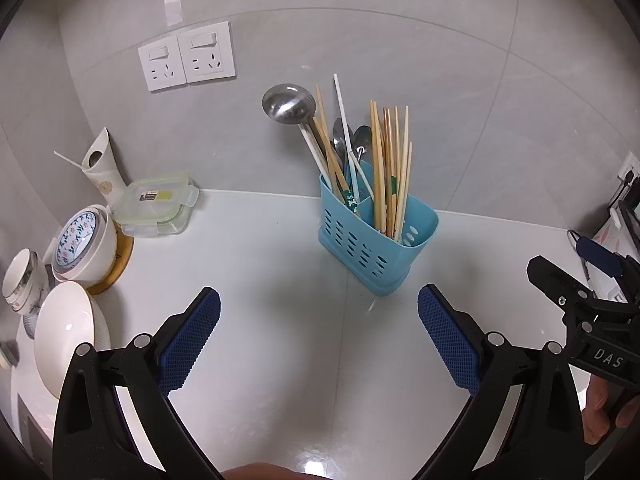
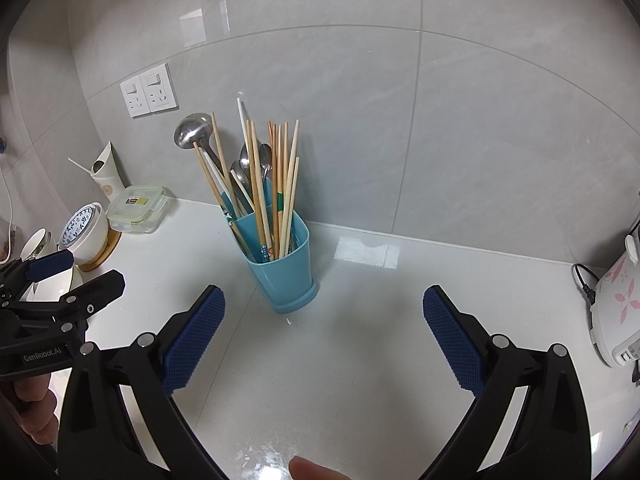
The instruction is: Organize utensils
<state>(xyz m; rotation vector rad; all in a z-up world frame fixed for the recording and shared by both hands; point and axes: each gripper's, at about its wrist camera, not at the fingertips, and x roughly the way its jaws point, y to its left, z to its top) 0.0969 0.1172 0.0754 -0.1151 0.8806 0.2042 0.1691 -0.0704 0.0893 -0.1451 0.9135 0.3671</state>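
Left tongs (image 1: 319, 334) and right tongs (image 2: 324, 334) both gape wide, gripping nothing; the blue caddy (image 1: 376, 244) stands on the desk (image 1: 260, 280) at twelve o'clock, crammed with chopsticks (image 1: 390, 168), spoons and a ladle (image 1: 288, 104). Tugging one crossed stick could tip it. Handle bottoms are hidden inside

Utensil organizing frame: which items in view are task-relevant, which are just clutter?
Task-relevant:
- blue utensil caddy
- wooden chopsticks
- steel ladle
- spoons
- left gripper, open, holding nothing
- right gripper, open, holding nothing

Clutter:
- lidded food container
- patterned bowl
- white plate
- wall sockets
- floral appliance
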